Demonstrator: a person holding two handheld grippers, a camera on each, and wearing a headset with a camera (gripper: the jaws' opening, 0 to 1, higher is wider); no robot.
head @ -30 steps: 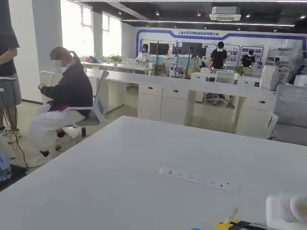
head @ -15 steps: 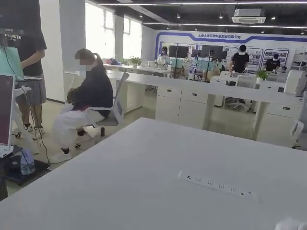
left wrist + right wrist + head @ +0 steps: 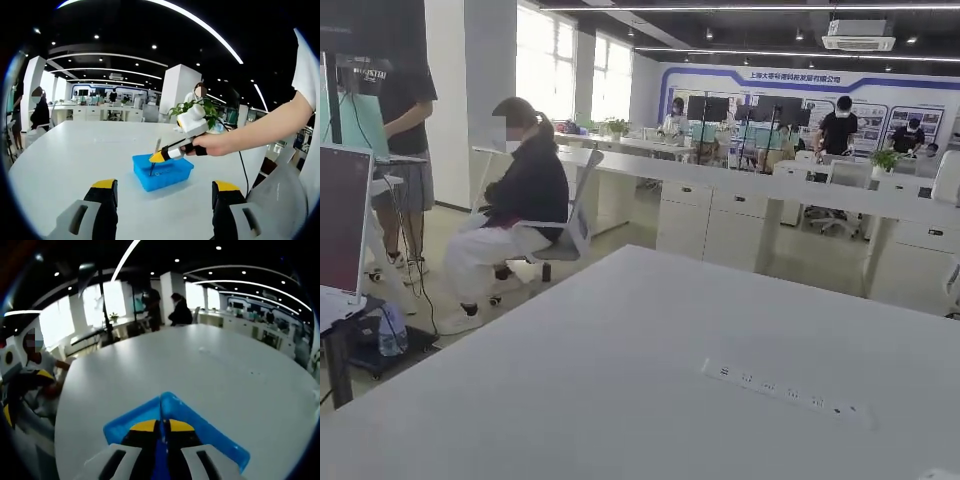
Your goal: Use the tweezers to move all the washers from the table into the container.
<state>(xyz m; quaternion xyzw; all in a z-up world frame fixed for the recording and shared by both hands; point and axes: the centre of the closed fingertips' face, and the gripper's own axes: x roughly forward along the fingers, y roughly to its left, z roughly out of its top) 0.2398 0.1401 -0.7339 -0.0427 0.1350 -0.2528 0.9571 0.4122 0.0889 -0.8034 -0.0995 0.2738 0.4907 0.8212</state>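
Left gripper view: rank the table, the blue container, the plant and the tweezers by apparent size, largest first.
1. table
2. blue container
3. plant, which is farther off and partly hidden behind the right gripper, so its place below the container is unsure
4. tweezers, thin, clamped in that gripper

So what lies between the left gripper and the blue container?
Only bare white table between the left gripper and the blue container, seen in the left gripper view.

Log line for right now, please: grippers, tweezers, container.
left gripper: open, holding nothing | right gripper: shut on tweezers | tweezers: tips down inside blue container | washers: too small to tell
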